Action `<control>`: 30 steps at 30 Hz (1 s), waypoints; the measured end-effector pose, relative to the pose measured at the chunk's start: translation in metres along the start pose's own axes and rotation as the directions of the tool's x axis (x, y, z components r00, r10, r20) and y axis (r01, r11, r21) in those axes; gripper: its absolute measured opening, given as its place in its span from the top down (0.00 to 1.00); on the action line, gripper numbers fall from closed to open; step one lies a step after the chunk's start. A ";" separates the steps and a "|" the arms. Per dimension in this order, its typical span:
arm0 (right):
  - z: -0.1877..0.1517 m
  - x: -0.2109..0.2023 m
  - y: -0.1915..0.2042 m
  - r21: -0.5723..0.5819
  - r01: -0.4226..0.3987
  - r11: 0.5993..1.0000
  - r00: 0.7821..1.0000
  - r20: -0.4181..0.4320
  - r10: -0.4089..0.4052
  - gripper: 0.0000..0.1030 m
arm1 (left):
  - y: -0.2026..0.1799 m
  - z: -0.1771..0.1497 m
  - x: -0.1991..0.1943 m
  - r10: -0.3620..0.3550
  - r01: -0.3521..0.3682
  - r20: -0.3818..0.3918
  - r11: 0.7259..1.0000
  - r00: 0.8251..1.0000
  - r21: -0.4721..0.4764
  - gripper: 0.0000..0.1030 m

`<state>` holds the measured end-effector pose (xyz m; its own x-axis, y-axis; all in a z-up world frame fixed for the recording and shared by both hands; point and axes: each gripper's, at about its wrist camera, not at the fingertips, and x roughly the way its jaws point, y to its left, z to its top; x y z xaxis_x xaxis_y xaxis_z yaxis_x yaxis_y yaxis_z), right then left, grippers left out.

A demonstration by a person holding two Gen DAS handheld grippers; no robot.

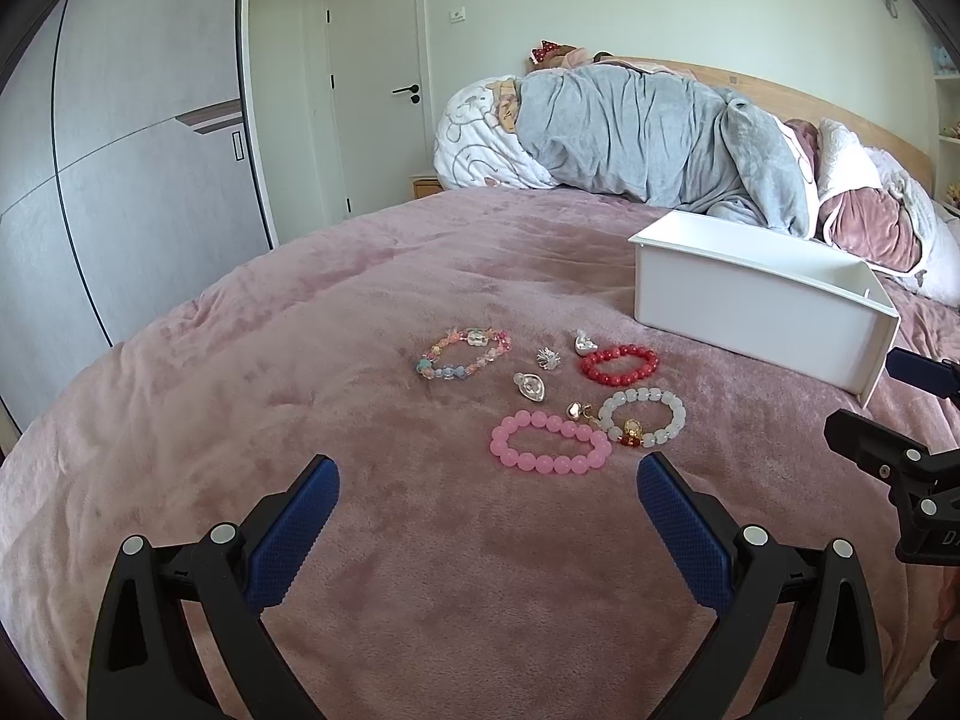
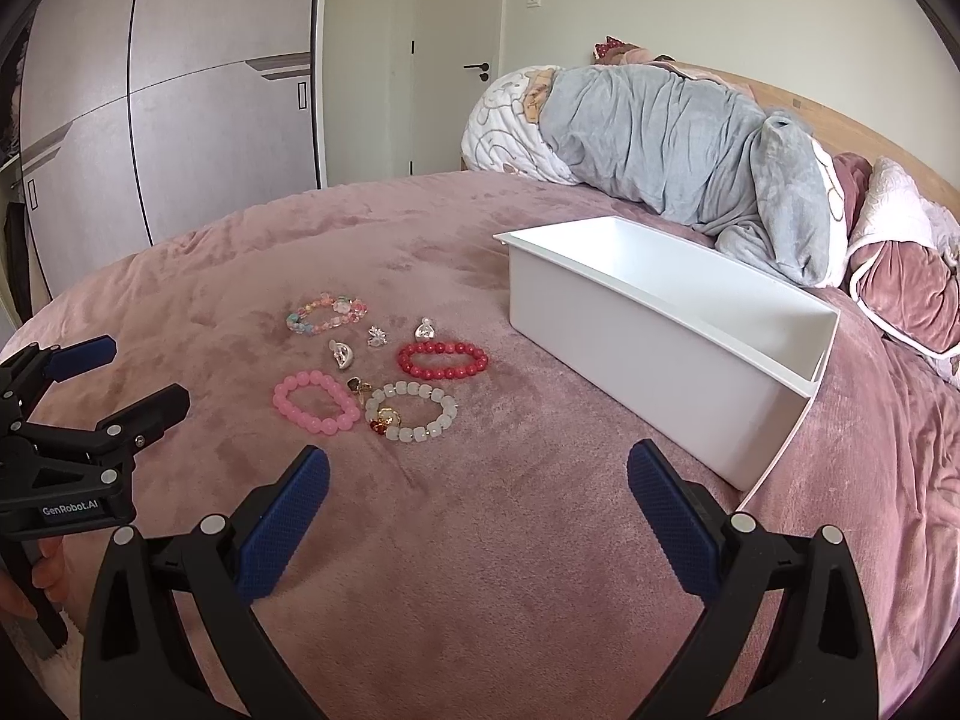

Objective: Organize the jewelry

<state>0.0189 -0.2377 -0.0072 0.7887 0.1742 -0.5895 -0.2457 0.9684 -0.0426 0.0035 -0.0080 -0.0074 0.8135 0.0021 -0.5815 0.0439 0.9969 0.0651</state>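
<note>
Left gripper (image 1: 487, 495): jaws spread wide, nothing between the blue pads, hovering over the pink bed cover (image 1: 300, 330) just short of the jewelry cluster. Right gripper (image 2: 477, 483): also wide apart, holding nothing, aimed at bare cover between the jewelry and the white bin (image 2: 660, 354). Left gripper also visible at the left edge of the right wrist view, jaws apart.

Jewelry, all lying flat on the cover, none in the bin:
- pink bead bracelet (image 1: 549, 443), nearest the left gripper
- white bead bracelet (image 1: 643, 417) w/ gold and red charm, just right of the pink one, close or touching, can't tell
- red bead bracelet (image 1: 621, 364), behind the white one
- pastel multicolor bracelet (image 1: 465, 353), far left of the group, apart from the rest
- silver oval piece (image 1: 531, 387), centre of the group
- small silver flower-shaped piece (image 1: 548, 358), between pastel and red bracelets
- silver piece w/ pearl (image 1: 581, 343), right at the red bracelet's back-left edge
- small gold heart-like piece (image 1: 577, 411), between pink and white bracelets

White bin: open top, rectangular, upright on the cover, to the right of and behind the jewelry, near but not touching; visible inside looks bare

Bkgd: rolled grey blanket (image 1: 648, 138) and pillows at wooden headboard, grey wardrobe (image 1: 138, 150), white door (image 1: 378, 78)
</note>
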 end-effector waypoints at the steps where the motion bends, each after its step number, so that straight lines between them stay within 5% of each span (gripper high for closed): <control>1: 0.000 0.000 0.000 0.001 0.000 1.000 1.000 -0.001 0.000 0.05 | -0.001 0.000 0.000 0.000 0.000 0.000 1.000 1.000 0.000 0.02; 17: 0.013 0.032 0.007 -0.051 -0.024 0.998 0.999 -0.033 0.023 0.05 | -0.006 0.005 0.029 -0.048 0.048 0.002 0.999 0.999 -0.006 0.02; 24: 0.017 0.062 0.006 0.006 -0.117 0.993 0.990 -0.080 0.117 0.06 | -0.003 0.006 0.063 -0.067 0.066 -0.025 0.998 0.997 -0.023 0.02; 30: 0.020 0.103 0.009 0.010 -0.116 0.993 0.985 -0.124 0.116 0.21 | -0.001 0.006 0.089 -0.071 0.070 -0.058 0.997 0.996 -0.020 0.02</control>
<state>0.1096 -0.2074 -0.0521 0.6789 0.2622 -0.6858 -0.3300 0.9434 0.0339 0.0789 -0.0089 -0.0541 0.7736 -0.0642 -0.6305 0.0890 0.9960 0.0078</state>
